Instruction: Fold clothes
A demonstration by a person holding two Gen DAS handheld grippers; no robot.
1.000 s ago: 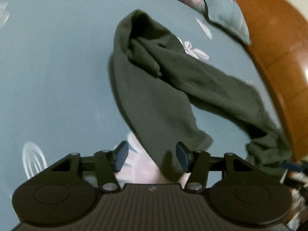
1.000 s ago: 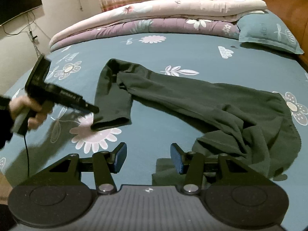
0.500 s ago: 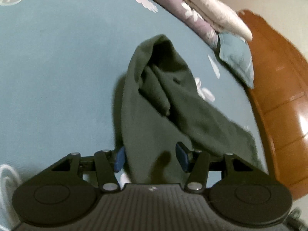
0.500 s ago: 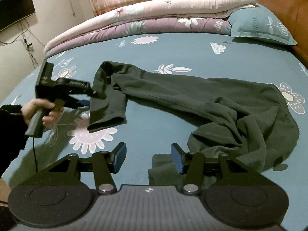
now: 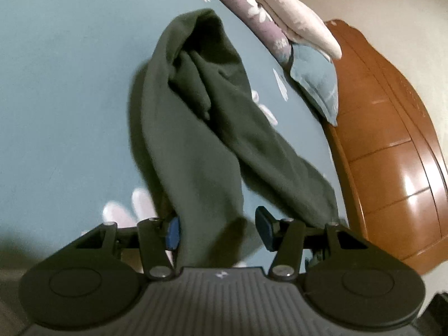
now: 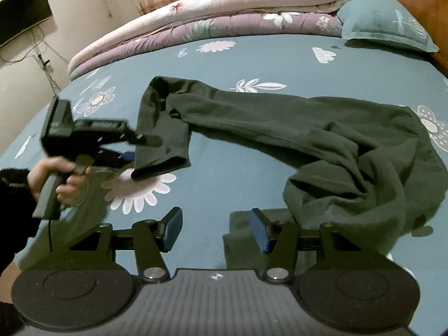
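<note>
A dark green fleece garment (image 6: 294, 128) lies crumpled across the blue floral bedsheet (image 6: 252, 56), one leg folded back toward the left. The left tool (image 5: 217, 231) has its fingers spread on either side of that leg's cuff end, not closed on it. The right tool (image 6: 215, 231) hangs spread above the sheet, just beside the bunched waist end.

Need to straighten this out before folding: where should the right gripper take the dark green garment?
Probably the bunched end of the garment nearest the right gripper, coming in low from the front. There the cloth stands up in ridges that open fingers can close around.
</note>
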